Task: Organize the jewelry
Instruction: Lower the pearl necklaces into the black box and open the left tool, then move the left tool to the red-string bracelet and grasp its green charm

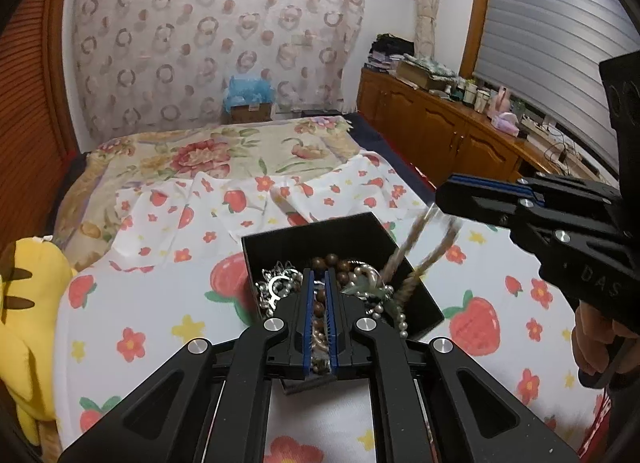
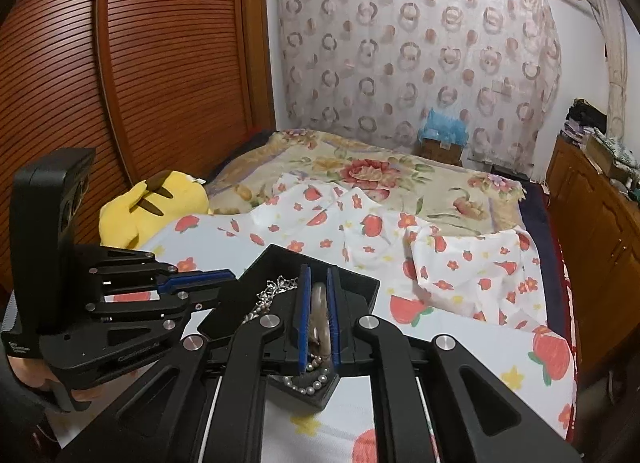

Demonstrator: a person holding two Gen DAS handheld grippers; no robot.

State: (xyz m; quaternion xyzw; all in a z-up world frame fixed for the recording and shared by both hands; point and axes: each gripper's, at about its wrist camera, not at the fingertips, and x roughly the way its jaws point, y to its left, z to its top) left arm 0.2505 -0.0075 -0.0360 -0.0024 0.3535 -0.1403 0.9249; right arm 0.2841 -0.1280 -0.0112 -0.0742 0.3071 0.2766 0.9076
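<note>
Holding both grippers over the black box [image 1: 416,303] on the bed [image 1: 140,303]: left gripper [image 1: 320,279] fingers clenched, right gripper [image 2: 318,295] fingers grasping a beige necklace [image 1: 408,247].

Hidden, blurred and cut-off parts over the jewelry box

The braided strand [image 1: 416,251] hanging from the right claw [image 1: 440,199] is motion-blurred; the left claw [image 1: 319,283] covers the middle of the black box [image 1: 296,241], and the yellow plush toy [image 1: 24,303] is cut by the left-wrist view's edge.
</note>
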